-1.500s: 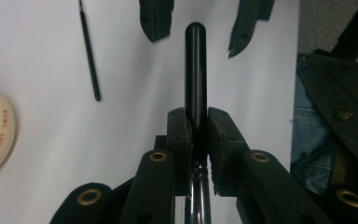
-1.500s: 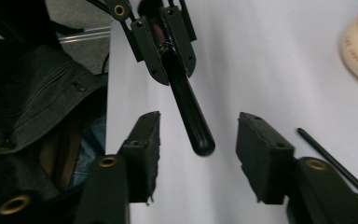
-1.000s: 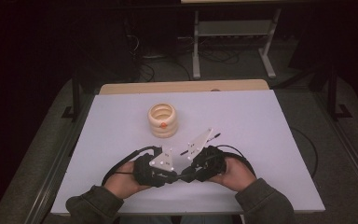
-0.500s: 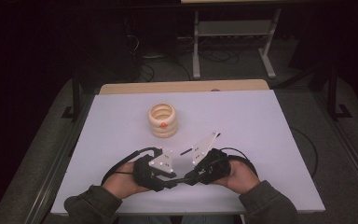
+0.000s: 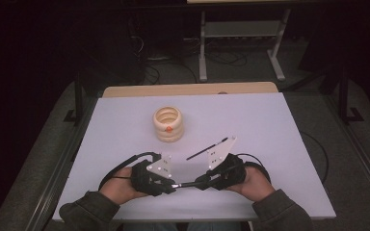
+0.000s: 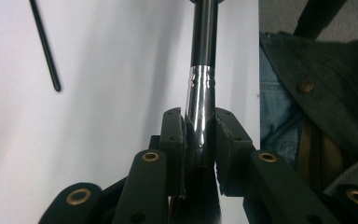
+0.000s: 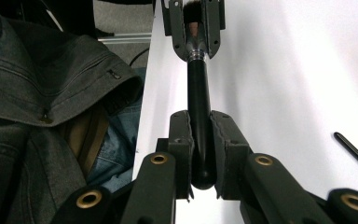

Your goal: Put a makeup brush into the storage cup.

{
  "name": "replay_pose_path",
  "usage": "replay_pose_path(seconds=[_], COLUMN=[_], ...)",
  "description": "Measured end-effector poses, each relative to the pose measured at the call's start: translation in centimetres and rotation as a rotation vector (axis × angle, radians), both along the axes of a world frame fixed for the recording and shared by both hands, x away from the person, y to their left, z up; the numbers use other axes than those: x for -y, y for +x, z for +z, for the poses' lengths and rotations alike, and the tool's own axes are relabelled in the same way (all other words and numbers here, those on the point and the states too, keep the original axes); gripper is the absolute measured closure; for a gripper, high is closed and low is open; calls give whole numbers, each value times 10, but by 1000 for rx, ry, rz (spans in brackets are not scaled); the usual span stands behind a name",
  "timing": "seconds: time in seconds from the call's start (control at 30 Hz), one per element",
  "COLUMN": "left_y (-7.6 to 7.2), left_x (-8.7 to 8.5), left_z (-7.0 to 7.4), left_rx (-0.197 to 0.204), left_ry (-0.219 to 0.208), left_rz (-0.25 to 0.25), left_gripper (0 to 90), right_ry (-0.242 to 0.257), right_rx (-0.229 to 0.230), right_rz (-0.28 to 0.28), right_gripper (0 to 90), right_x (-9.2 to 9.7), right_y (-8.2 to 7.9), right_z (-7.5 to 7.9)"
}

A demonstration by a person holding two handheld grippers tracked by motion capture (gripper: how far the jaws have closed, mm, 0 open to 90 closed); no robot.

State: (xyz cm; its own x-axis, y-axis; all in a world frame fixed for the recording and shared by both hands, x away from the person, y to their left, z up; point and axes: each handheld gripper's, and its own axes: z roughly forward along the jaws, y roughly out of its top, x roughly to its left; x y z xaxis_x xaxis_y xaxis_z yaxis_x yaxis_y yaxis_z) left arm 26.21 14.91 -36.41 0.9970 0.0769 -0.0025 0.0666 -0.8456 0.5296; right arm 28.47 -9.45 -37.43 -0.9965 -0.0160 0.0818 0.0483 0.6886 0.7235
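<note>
The black-handled, chrome-ferruled makeup brush [image 5: 185, 184] lies nine-to-three, left hand-held gripper [image 5: 172, 185] clamping its ferrule, right hand-held gripper [image 5: 198, 183] clamping its handle, above the white bench [image 5: 270, 144].

A: Can any writing, label, brand or number be read anywhere?

B: None can be read. The table [image 5: 279, 144] carries no print, and the brush [image 6: 200, 93] shows bare metal and black, without a mark.

A white table [image 5: 279, 125] stands on grey carpet [image 5: 347, 159], a metal stand [image 5: 241, 33] behind in dim light.
</note>
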Motion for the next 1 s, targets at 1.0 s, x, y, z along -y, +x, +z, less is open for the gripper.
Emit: replay_pose_path(seconds=[1.0], left_y=[6], left_x=[-4], left_z=[2], left_rx=[-55], left_ry=[-17], left_rz=[42], left_gripper=[696], right_ry=[-32], right_rx=[53], right_rz=[-22], right_gripper=[785], right_x=[-10], right_y=[-8], right_z=[-13])
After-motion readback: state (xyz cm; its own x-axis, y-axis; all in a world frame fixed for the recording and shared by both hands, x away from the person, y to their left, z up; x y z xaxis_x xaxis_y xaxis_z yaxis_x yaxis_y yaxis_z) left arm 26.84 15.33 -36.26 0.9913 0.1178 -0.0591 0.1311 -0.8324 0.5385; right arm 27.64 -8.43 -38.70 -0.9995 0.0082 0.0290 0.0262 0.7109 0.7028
